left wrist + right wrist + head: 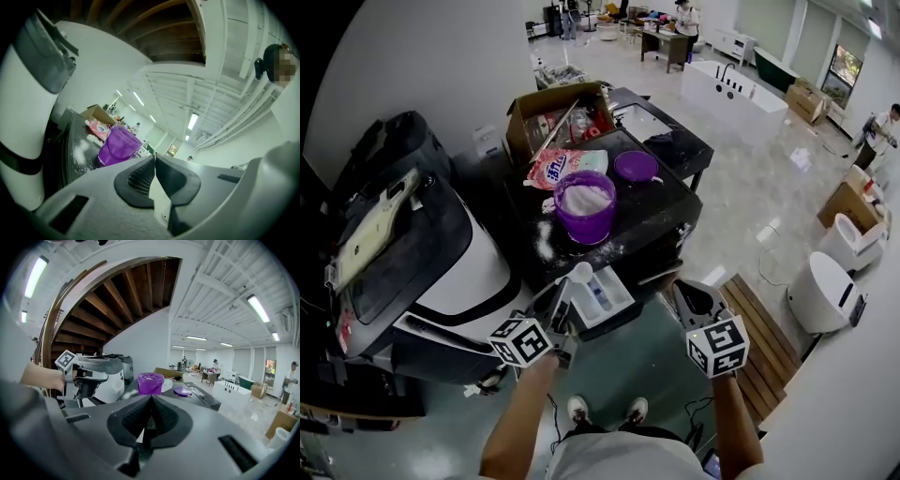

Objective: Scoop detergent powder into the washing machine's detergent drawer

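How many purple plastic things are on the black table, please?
2. The purple bucket, full of white powder, stands nearer the camera; the round purple lid lies beyond it, to the right. The cardboard box may hide more.

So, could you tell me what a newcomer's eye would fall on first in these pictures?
Probably the purple bucket heaped with white powder, standing on the black table with powder spilled beside it. Next comes the white scoop clamped in the left tongs, right at the open detergent drawer of the washing machine.
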`<state>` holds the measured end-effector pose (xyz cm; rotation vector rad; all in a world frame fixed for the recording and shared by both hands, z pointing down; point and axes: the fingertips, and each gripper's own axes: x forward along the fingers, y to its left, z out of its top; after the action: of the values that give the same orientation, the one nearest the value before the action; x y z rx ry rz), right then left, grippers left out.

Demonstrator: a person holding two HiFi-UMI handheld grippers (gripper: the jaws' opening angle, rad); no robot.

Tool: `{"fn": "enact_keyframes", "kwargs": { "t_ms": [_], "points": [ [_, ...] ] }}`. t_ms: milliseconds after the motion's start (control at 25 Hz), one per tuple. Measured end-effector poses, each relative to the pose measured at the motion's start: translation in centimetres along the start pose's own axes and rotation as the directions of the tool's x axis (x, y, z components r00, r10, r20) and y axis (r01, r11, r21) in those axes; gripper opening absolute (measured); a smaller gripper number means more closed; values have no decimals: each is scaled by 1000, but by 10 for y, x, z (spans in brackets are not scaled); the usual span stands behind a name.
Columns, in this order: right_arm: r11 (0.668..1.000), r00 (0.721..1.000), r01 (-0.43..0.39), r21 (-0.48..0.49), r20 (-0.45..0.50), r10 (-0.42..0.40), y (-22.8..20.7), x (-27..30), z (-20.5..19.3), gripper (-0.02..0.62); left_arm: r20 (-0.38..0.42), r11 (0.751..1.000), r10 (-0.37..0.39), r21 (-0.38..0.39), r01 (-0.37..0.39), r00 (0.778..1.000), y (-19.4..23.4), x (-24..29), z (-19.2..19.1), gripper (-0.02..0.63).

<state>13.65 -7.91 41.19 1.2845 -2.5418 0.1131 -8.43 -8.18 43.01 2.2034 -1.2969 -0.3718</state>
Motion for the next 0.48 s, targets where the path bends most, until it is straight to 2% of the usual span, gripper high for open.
{"fn": "enact_keyframes", "kwargs": {
  "t_ms": [200,360,480],
  "points": [
    [999,997,-5,-36,75,7,19,0,42,-3,42,989,-25,150,18,999,-18,-21,44,14],
    [998,992,-13,-66,126,22,37,-1,71,-3,65,962,-46,271,27,997,-33,-37,69,14],
    [996,987,-20,-82,156,33,51,-3,88,-3,81,944,-56,330,26,995,-41,-49,81,14]
  ]
}}
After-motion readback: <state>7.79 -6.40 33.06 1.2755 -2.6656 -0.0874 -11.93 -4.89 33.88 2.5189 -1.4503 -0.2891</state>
